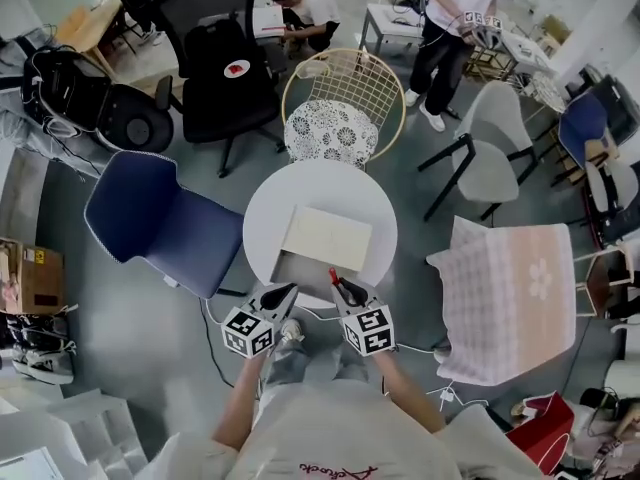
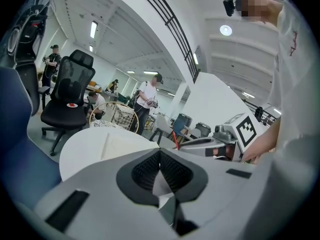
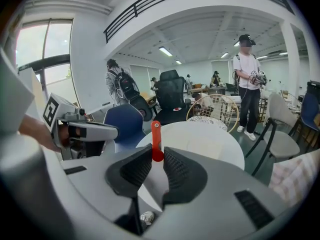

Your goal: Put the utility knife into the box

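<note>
Slim red utility knife (image 3: 155, 134) gripped by right claw (image 3: 156, 156); left claw (image 2: 160, 154) clenched, empty. Gold wire chair (image 1: 340, 78) at 12 o'clock beyond flat cream box (image 1: 327, 236).

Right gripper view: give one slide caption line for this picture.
Right gripper shut on the red utility knife, the round white table just beyond.

The left gripper (image 1: 283, 293) and the right gripper (image 1: 342, 288) share one build: a light grey moulded body with two jaws lined with black ribbed pads (image 3: 134, 168). Black rectangular slots (image 3: 248, 202) sit in the shell on either side of the jaws. Each unit carries a cube (image 1: 248, 332) faced with black-and-white square markers. The operator wears a white short-sleeved T-shirt (image 1: 320, 433) with red script (image 1: 335, 468) on the front, and a small black head camera (image 2: 229, 6).
</note>
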The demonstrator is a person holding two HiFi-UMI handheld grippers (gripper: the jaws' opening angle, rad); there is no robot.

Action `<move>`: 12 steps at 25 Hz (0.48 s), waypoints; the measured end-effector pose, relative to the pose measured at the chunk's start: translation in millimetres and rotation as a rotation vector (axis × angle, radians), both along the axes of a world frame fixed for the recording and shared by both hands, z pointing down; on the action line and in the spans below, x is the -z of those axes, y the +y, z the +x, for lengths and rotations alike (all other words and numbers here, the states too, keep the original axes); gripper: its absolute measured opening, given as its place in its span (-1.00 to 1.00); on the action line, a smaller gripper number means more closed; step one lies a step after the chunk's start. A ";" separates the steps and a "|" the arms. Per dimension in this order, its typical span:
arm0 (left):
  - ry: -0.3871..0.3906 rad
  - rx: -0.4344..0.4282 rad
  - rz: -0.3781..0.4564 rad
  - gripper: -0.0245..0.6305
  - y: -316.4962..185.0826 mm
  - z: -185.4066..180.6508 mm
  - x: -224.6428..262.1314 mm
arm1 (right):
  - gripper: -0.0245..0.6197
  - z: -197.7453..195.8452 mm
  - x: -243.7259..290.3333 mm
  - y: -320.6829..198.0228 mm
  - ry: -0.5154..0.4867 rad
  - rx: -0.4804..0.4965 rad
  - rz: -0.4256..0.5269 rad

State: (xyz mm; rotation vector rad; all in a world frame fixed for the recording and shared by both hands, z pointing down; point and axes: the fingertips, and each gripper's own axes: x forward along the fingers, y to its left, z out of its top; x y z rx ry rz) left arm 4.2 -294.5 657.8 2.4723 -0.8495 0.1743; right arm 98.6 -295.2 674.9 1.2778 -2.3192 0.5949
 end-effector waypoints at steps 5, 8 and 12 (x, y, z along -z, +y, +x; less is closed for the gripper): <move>0.011 -0.011 -0.046 -0.89 4.9 0.0 -16.3 | -0.67 -0.8 -21.5 10.8 0.005 -0.013 -0.060; 0.014 -0.015 -0.069 -0.89 10.0 2.1 -24.5 | -0.67 1.2 -31.8 13.6 0.004 -0.018 -0.085; 0.015 -0.011 -0.085 -0.89 15.0 1.8 -26.7 | -0.67 1.3 -43.2 15.1 0.034 0.009 -0.107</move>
